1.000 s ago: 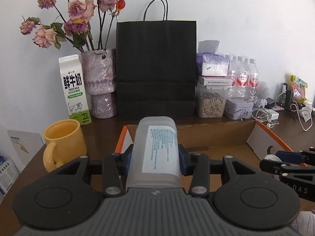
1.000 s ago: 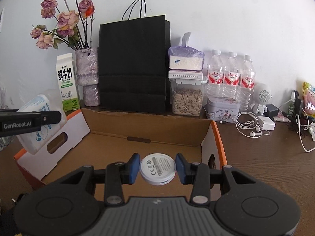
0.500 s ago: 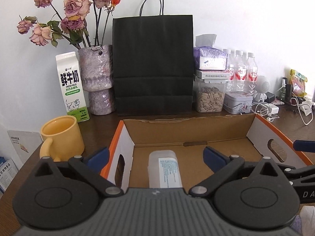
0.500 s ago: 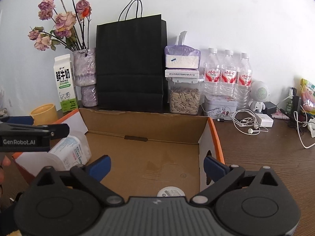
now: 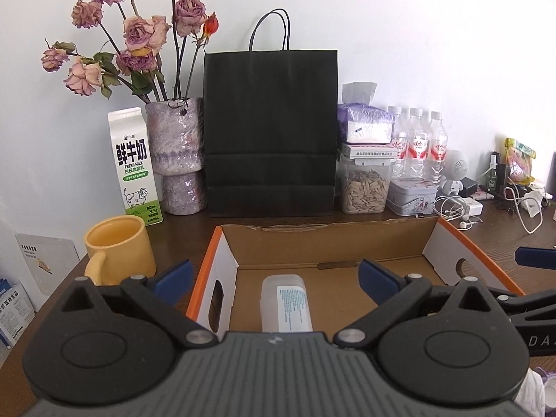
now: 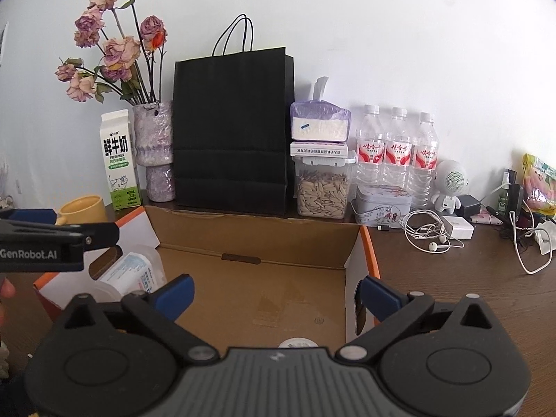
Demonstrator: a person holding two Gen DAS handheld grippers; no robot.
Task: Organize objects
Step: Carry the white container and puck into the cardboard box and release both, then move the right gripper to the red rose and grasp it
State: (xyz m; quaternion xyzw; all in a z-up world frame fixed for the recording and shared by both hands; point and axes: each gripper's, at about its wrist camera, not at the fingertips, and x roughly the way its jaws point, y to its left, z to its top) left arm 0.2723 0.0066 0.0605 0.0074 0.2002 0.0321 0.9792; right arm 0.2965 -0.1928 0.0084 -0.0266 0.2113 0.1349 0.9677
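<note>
both wrist cams fwd, share box (image 5: 431, 239)

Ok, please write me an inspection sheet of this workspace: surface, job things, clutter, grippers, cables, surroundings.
Surface: dark wooden table.
Job's things: cardboard box holds a plastic bottle lying down and a round white tin, partly hidden.
Clutter: yellow mug, milk carton, vase of dried roses, black paper bag, seed jar, three water bottles, metal tin.
Grippers: left hand-held gripper open, empty; right hand-held gripper open, empty.
Cables: white earphones, charger.
Surroundings: white wall.
</note>
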